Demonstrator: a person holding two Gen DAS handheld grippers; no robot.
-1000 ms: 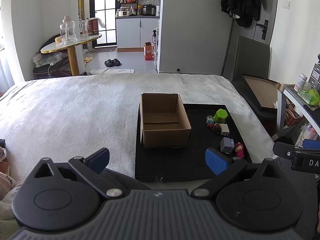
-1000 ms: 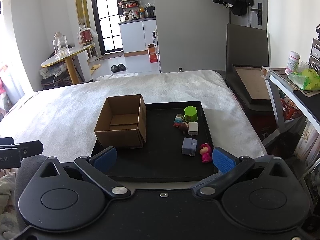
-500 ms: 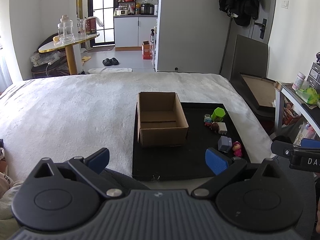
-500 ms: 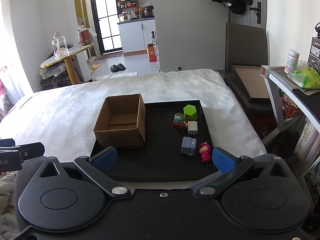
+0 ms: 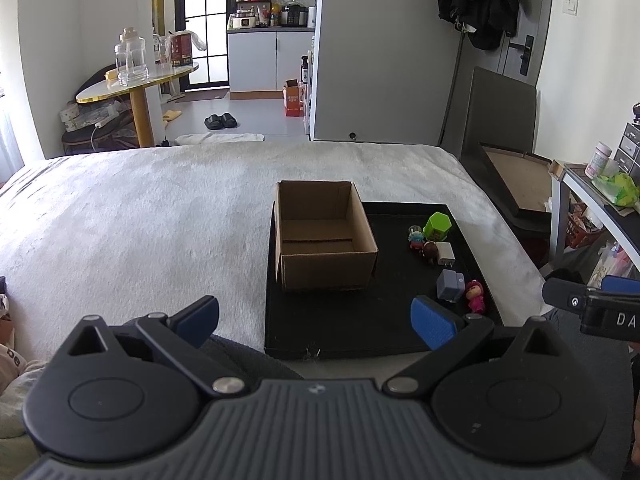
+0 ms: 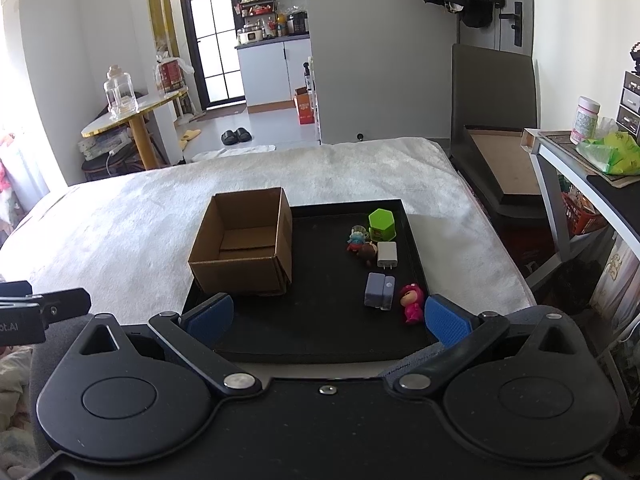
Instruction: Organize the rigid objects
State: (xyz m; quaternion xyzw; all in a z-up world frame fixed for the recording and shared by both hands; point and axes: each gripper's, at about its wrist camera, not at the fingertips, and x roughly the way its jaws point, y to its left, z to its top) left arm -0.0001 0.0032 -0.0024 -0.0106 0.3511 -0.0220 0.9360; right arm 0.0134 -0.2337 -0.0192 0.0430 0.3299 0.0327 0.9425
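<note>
Little has changed: both views have crept slightly closer to the tray point(image 6: 412, 236) over the last second, so you are only approaching. Your left gripper point(image 5: 316, 318) and right gripper point(image 6: 328, 316) are spread wide and hold nothing. The box point(image 6: 244, 248) sits empty on the tray's left; the toys point(image 6: 362, 242), green block point(image 6: 382, 224), white plug point(image 6: 387, 255), grey adapter point(image 6: 379, 289) and pink figure point(image 6: 412, 302) lie loose on its right. Nothing is packed yet.
</note>
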